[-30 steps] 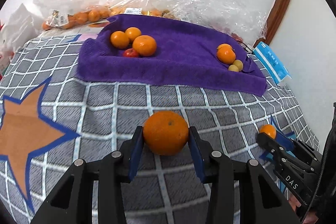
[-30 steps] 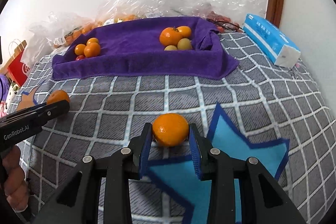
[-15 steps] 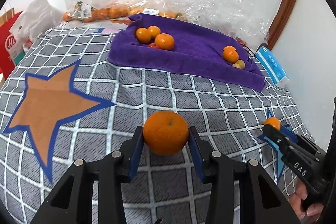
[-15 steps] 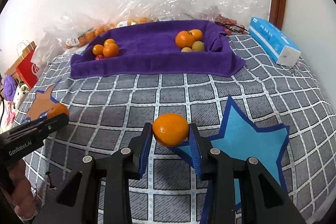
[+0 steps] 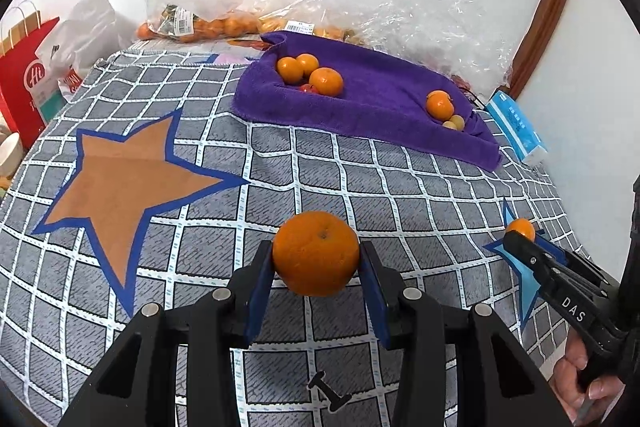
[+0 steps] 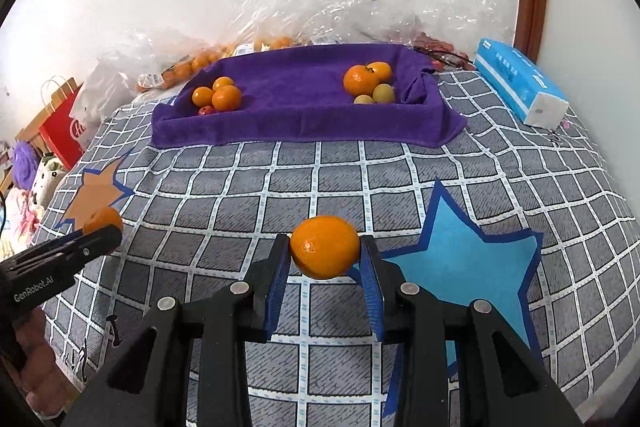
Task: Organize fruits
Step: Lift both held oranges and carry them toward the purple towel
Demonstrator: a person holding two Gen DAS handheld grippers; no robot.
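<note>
My left gripper (image 5: 316, 259) is shut on a large orange (image 5: 316, 253), held above the grey checked cloth (image 5: 280, 195) just right of the brown star (image 5: 124, 175). My right gripper (image 6: 325, 255) is shut on a smaller orange (image 6: 325, 247) beside the blue star (image 6: 468, 263). Each gripper shows at the edge of the other's view, fruit in its tips. At the back lies a purple towel (image 6: 304, 103) shaped like a tray. Its left corner holds three oranges (image 6: 222, 95) and a small red fruit; its right corner holds two oranges (image 6: 362, 77) and two small yellow fruits (image 6: 380, 94).
Clear plastic bags (image 5: 200, 23) with more oranges lie along the wall behind the towel. A blue tissue pack (image 6: 520, 83) sits at the right edge. A red paper bag (image 5: 24, 75) stands at the left, off the cloth. A person's hand holds each gripper handle.
Both grippers have drawn back from the towel and risen a little, each still gripping its orange. The towel looks smaller and farther; the brown and blue stars have come into fuller view.
</note>
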